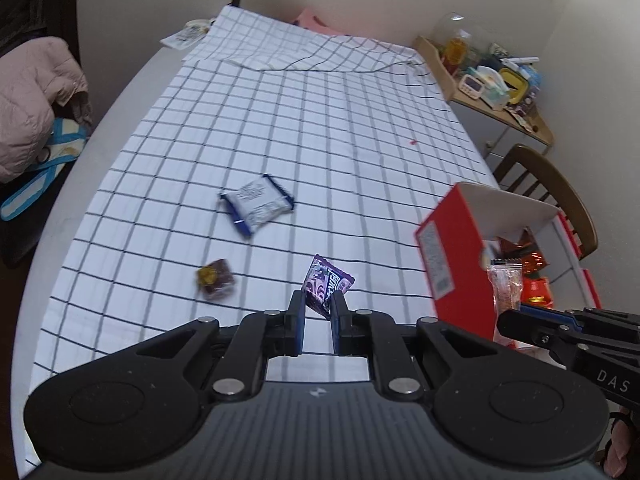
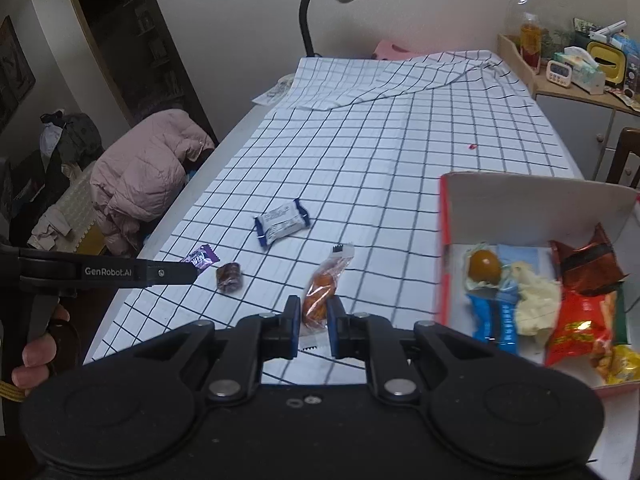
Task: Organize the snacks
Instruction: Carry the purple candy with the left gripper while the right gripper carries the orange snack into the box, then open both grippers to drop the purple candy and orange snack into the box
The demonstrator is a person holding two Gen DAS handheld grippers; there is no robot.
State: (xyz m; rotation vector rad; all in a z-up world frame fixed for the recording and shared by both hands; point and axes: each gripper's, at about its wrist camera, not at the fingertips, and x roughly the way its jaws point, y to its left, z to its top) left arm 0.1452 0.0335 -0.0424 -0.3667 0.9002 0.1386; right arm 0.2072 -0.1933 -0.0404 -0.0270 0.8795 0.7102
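Now both grippers hang above the checked tablecloth [image 1: 320,140], each pinching a snack. Low in the centre of the left wrist view, the left gripper [image 1: 319,304] has its jaws pressed onto the lower corner of a purple candy wrapper [image 1: 326,280], which sticks up tilted between the blue pads. Low in the centre of the right wrist view, the right gripper [image 2: 312,312] clamps a clear packet with an orange-brown snack [image 2: 322,292] inside; the packet's crimped white top points toward the upper right of the frame.

Two snacks lie loose on the cloth: a white packet with blue ends [image 1: 257,203] near the middle of the left wrist view, and a small dark brown wrapped sweet [image 1: 215,278] at the lower left of it, well apart from the packet.

At the right edge of both views stands an open red box [image 2: 444,240] with a white inside. Several snacks lie in it, among them a blue-and-white packet [image 2: 496,320], a red bag [image 2: 580,328] and a dark reddish-brown wrapper [image 2: 588,268].
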